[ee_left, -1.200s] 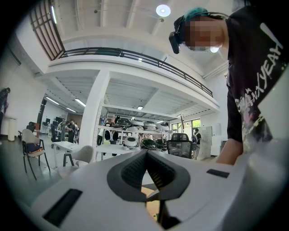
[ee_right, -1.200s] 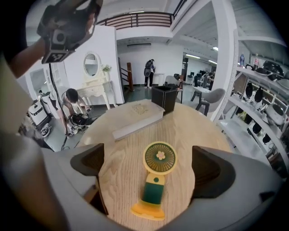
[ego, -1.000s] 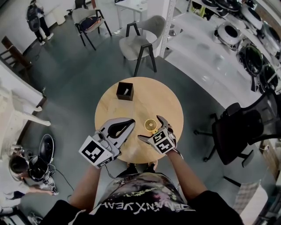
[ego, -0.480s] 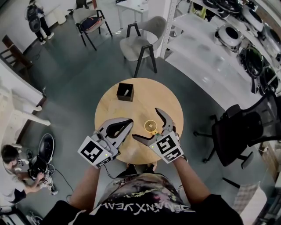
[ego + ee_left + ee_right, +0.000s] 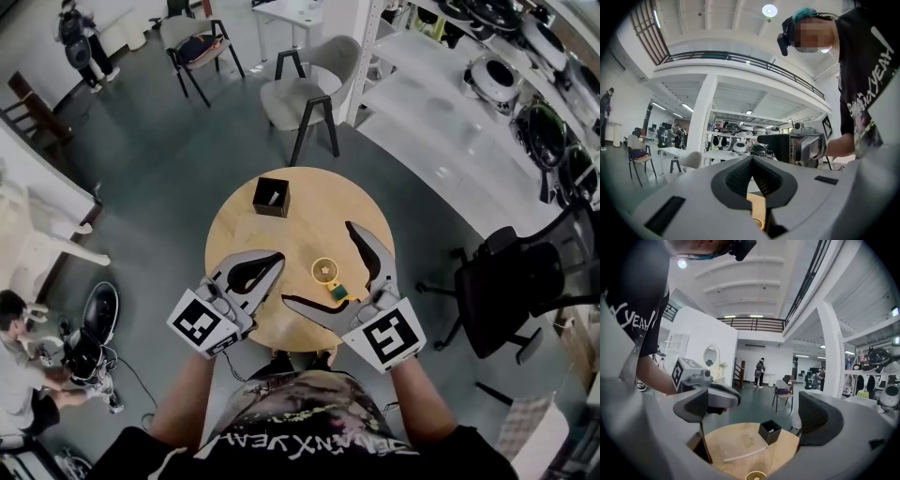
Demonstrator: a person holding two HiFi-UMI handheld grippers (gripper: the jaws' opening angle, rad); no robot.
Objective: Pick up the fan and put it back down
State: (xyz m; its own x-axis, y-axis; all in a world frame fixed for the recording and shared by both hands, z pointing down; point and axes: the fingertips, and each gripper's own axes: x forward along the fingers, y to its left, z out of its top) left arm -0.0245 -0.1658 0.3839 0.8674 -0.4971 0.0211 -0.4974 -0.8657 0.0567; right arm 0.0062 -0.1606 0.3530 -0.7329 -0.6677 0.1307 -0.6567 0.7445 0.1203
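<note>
The right gripper (image 5: 320, 265) has its jaws spread wide either side of a small yellow fan (image 5: 325, 272) on the round wooden surface (image 5: 319, 206). The left gripper (image 5: 276, 259) sits nearby, jaws pressed together on nothing.

A black box (image 5: 272, 196) sits near the far edge of the round wooden table (image 5: 323, 211) (a grey chair (image 5: 302, 94) stands beyond).

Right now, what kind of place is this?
Probably an open workshop or showroom: white shelving loaded with round devices, a small round wooden table with a grey padded chair nearby, and a black-railed mezzanine overhead.
</note>
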